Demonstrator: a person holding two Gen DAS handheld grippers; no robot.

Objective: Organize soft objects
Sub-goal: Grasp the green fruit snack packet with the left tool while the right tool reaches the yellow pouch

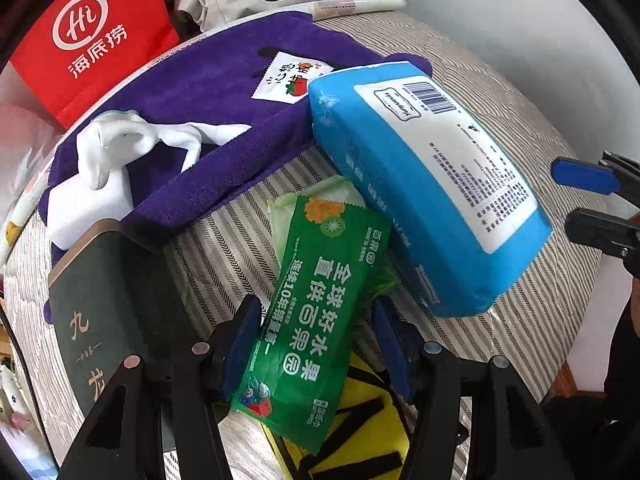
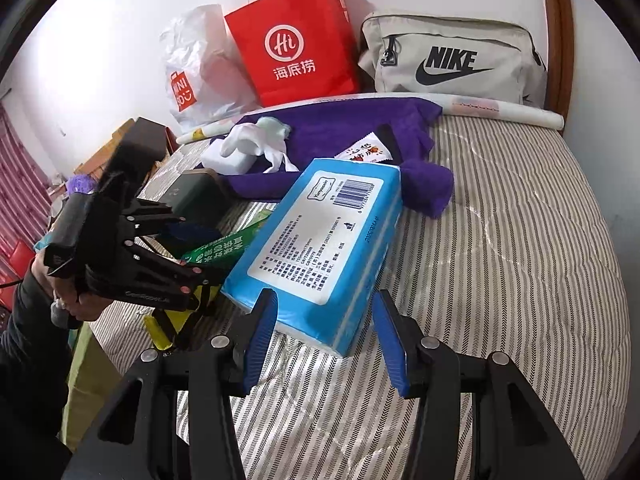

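Observation:
A green snack packet (image 1: 320, 308) lies on the striped mattress (image 1: 224, 240), partly over a yellow item with black stripes (image 1: 372, 412). My left gripper (image 1: 316, 340) points down over it, open. The packet sits between the jaws with a gap on its right side. A blue tissue pack (image 2: 320, 232) rests tilted beside it. My right gripper (image 2: 324, 336) hovers open at the pack's near end, its fingers (image 1: 580, 176) just clear of the pack. Behind them a purple towel (image 1: 208, 80) carries a white cloth (image 1: 116, 140) and a small sachet (image 1: 292, 78).
A dark green box (image 1: 112, 300) stands left of the packet. A red paper bag (image 2: 296, 44), a white plastic bag (image 2: 192, 76) and a beige Nike bag (image 2: 452, 60) line the wall. A rolled tube (image 2: 500, 110) lies along the mattress's far edge. Bare mattress (image 2: 500, 240) stretches right.

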